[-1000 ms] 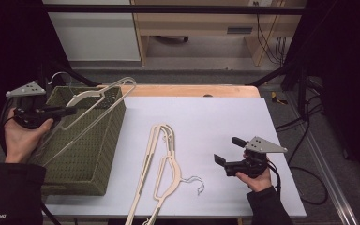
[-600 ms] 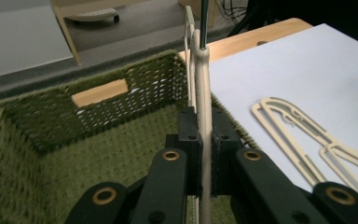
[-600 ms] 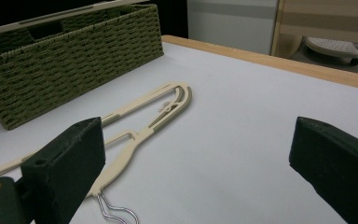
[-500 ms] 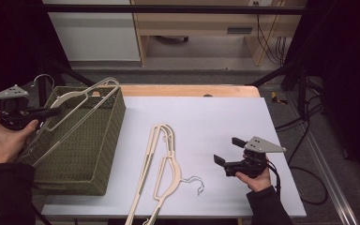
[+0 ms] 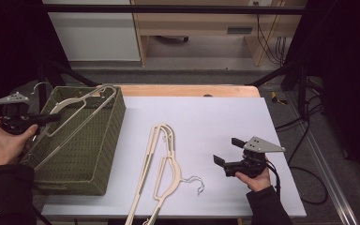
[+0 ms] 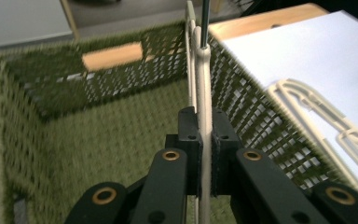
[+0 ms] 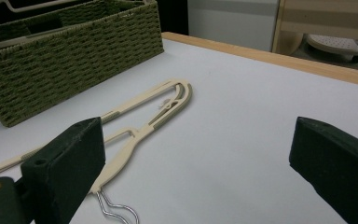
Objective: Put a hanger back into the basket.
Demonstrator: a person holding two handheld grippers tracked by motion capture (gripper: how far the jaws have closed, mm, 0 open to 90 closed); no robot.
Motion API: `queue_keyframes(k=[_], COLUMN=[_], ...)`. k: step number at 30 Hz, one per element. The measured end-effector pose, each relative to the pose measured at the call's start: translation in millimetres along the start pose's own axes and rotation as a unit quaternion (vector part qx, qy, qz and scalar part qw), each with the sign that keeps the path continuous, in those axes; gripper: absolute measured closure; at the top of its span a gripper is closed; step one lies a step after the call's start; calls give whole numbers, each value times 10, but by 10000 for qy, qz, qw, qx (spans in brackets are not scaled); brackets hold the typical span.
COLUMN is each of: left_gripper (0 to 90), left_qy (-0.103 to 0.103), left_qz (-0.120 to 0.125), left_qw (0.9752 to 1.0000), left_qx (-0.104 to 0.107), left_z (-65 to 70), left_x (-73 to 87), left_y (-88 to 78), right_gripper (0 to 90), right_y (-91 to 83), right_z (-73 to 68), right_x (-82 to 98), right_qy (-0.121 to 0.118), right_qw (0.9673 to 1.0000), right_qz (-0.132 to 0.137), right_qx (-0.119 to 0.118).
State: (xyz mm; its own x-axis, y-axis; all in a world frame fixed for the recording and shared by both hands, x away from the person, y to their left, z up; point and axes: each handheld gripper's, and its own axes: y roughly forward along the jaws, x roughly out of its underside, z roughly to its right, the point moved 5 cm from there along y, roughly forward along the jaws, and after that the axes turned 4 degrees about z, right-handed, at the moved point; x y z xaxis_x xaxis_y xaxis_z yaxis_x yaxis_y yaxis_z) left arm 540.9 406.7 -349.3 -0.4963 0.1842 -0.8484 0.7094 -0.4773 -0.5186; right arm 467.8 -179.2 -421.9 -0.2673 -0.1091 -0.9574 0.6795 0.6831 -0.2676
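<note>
My left gripper [image 5: 51, 117] is shut on a cream hanger [image 5: 82, 101], which slants over the green woven basket [image 5: 89, 154] at the table's left. In the left gripper view the pads [image 6: 189, 133] clamp the hanger's thin arm [image 6: 200, 60] edge-on above the basket's inside [image 6: 98, 140]. Two more cream hangers [image 5: 161, 154] lie overlapped on the white tabletop, a metal hook [image 5: 194, 183] at their near end. My right gripper [image 5: 227, 150] rests open at the front right, its jaws wide apart [image 7: 198, 140] and pointed at those hangers [image 7: 154, 112].
The white tabletop [image 5: 225, 112] has a wooden strip along its far edge [image 5: 187, 90]. The basket [image 7: 74, 51] stands to the left of the loose hangers. A black frame bar [image 5: 168, 8] crosses above the far side, and cables [image 5: 304, 140] trail off the right edge.
My left gripper has moved left and down with the hanger, which now sits lower over the basket. The right gripper has stayed still.
</note>
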Motion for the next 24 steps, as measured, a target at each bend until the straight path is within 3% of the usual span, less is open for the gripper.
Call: queue_keyframes(k=[10, 13, 16, 21, 24], left_gripper=[848, 845, 842, 825, 809], left_qy=[-383, -395, -537, -657, -741], left_qz=[-223, -369, -331, -250, -378], left_qw=[9988, 9983, 9978, 9974, 9953], left_qx=[224, 207, 190, -165, -487], left_z=[-13, -11, -58, -133, -206], left_x=[325, 380, 414, 432, 458], left_y=[290, 371, 374, 380, 372], right_gripper=[45, 46, 47, 47, 47], right_y=[23, 20, 18, 22, 30], right_z=[-2, -8, -11, -12, -19], right_x=[13, 11, 8, 10, 11], right_qy=[1, 5, 15, -2, 6], right_qw=[10000, 10000, 10000, 10000, 10000], right_qz=[-37, -35, -29, -43, -45], right_qx=[2, 6, 7, 3, 3])
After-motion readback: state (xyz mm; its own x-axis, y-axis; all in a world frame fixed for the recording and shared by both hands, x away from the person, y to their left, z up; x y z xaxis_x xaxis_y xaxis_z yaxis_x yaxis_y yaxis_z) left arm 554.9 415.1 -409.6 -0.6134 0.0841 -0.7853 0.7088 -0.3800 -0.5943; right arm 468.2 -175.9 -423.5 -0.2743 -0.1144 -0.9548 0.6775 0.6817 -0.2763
